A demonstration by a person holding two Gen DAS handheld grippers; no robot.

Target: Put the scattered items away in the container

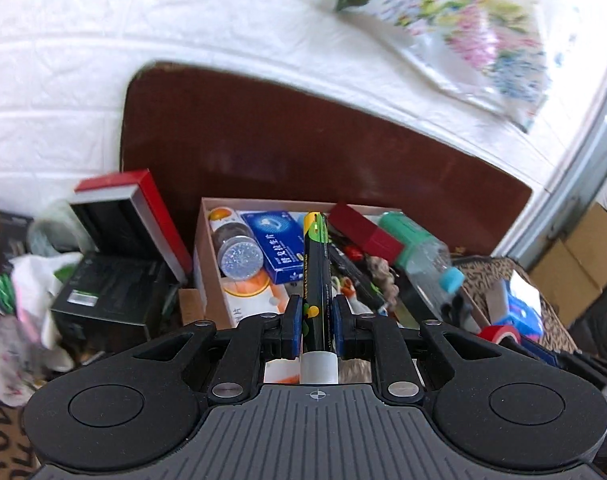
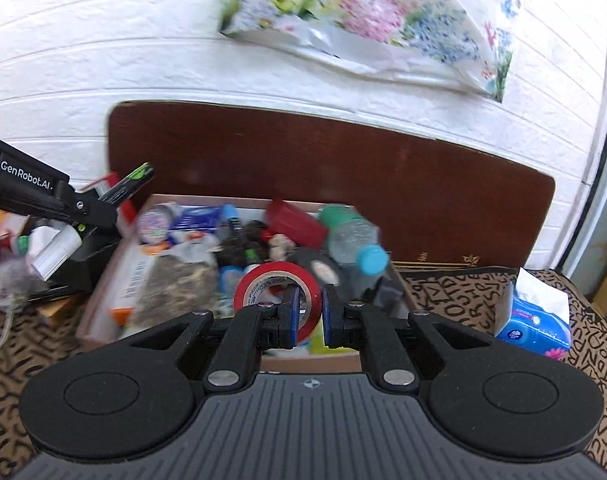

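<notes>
While clamped on one marker pen [image 1: 314, 280], left gripper [image 1: 314, 326] above crowded box [image 1: 202, 248]; right gripper [image 2: 307, 316] pinching one red tape roll [image 2: 277, 286]; one bottle [image 2: 353, 246] inside; tissue pack [image 2: 533, 324] beside.

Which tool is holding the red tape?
The right tool pinches the red tape over the box. The left tool holds a green-and-black pen instead.
</notes>
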